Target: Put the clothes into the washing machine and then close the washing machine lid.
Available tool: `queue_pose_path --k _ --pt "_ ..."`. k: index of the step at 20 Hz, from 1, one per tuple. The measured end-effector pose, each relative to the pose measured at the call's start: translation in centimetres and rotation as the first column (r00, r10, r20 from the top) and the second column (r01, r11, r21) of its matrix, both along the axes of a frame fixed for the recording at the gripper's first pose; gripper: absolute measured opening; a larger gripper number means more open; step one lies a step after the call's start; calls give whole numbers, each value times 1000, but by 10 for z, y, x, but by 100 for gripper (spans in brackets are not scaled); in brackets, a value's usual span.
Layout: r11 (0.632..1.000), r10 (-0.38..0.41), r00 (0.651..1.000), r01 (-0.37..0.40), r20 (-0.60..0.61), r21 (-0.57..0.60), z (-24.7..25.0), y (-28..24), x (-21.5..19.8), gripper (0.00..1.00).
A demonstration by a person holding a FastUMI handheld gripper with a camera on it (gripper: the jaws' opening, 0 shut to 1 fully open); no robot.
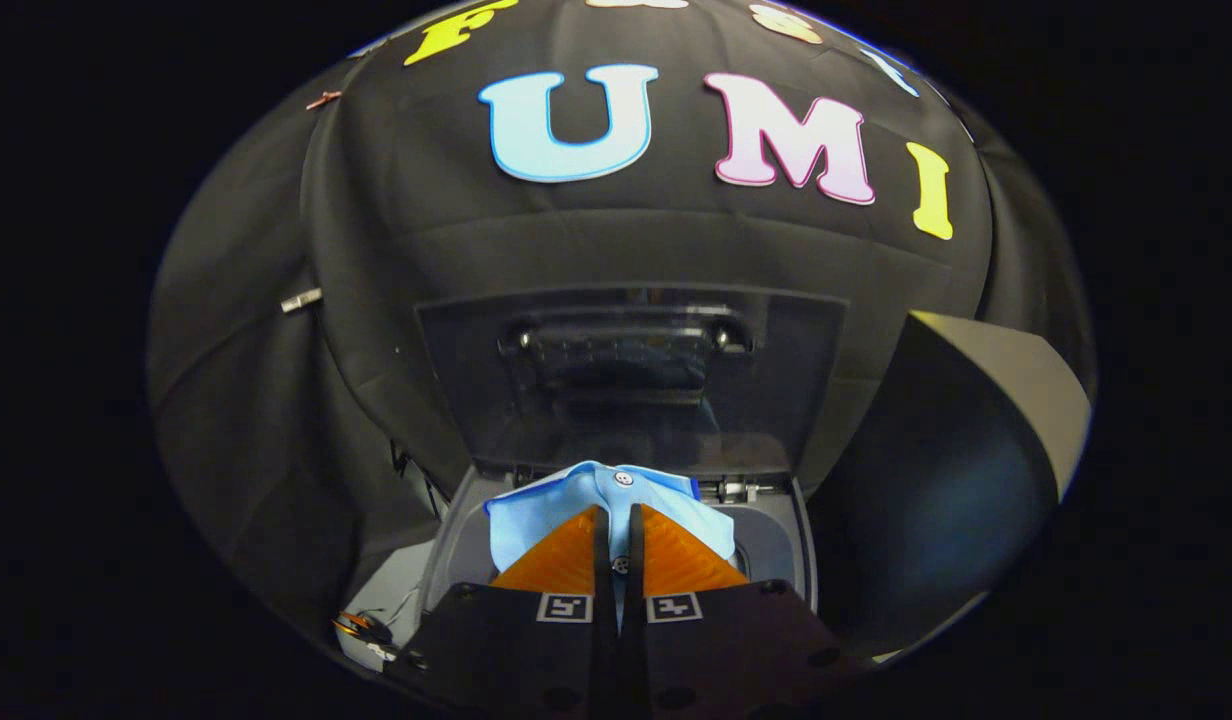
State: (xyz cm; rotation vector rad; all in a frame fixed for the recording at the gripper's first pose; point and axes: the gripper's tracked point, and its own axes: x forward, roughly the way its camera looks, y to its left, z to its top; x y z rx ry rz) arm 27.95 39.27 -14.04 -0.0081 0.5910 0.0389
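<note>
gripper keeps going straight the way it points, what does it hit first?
The gripper is shut on the blue shirt over the open washer. Straight ahead, the raised lid behind the opening looks like first contact, though depth is unclear.

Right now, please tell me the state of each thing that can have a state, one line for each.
washing machine lid: open, standing upright behind the opening.
washing machine: top opening uncovered, just beyond the fingers.
blue shirt: pinched between the fingers, held over the opening.
gripper: fingers shut on the shirt.
</note>
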Motion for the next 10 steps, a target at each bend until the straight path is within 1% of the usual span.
queue_pose_path --k 6,10 --pt "999 9 993 -14 -115 -42 -83 9 3 5" --pt "997 -23 981 9 -192 -73 -132 0 3 5"
